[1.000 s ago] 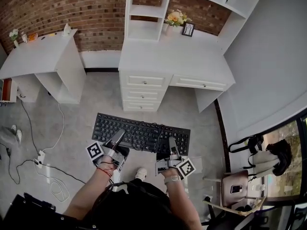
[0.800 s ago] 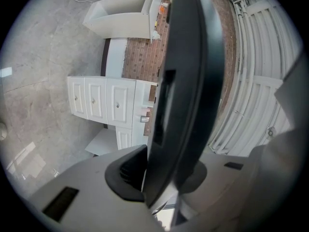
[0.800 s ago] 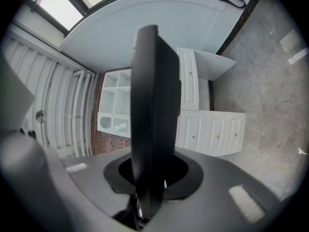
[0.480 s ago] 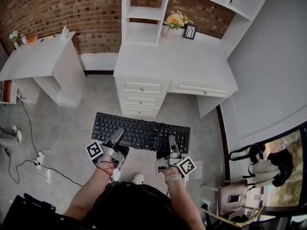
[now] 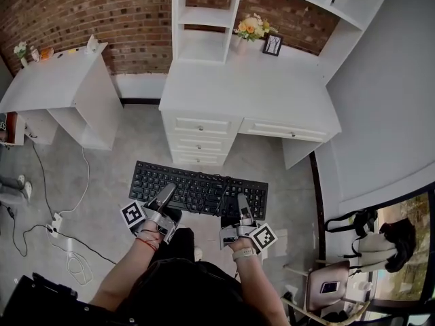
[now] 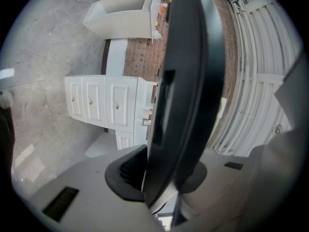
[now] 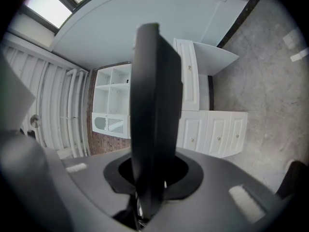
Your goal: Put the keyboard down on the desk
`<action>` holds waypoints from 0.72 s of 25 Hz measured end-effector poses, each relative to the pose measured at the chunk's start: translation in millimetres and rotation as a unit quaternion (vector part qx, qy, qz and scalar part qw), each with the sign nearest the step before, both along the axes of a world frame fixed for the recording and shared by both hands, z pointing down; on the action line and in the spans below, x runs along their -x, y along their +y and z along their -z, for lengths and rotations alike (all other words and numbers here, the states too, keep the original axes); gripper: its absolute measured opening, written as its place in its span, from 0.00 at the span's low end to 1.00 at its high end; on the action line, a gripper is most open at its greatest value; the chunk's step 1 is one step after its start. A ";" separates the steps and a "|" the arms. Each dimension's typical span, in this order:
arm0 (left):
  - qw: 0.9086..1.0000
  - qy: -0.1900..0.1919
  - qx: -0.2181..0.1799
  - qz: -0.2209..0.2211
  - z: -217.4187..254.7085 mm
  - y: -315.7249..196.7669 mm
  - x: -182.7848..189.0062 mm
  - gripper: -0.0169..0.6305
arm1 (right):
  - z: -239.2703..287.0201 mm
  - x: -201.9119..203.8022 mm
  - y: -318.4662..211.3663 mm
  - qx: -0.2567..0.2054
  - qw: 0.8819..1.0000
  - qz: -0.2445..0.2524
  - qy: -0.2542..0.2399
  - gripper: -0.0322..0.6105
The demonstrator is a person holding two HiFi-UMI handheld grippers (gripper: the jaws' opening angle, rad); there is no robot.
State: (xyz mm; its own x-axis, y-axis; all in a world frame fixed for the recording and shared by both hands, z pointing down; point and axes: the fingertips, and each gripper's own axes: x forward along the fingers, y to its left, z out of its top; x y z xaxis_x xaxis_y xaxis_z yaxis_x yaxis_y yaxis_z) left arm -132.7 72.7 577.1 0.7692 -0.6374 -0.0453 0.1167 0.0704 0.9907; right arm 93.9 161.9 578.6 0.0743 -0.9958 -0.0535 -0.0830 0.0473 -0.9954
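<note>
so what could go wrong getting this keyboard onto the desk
1. Both the left gripper and right gripper pinch only the near edge of the keyboard, so its far edge may sag or twist out.
2. The cable lying loose on the keys could slide off and snag.
3. Pushed too deep on the desk, it may hit the flowers.

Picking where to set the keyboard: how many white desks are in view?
2. One desk, with shelves, straight ahead; the other desk at left by the brick wall. None looks hidden.
</note>
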 end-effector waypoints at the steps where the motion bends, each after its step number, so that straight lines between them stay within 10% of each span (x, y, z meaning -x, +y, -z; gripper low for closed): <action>1: 1.000 0.000 0.000 0.000 -1.0 -3.8 -1.0 0.17 | -0.9 -1.3 -3.7 0.001 1.000 0.001 0.000 0.16; 18: 1.000 0.006 0.011 -0.010 -6.2 -121.0 -61.4 0.17 | -1.7 -59.3 -118.1 0.009 1.000 -0.004 0.005 0.16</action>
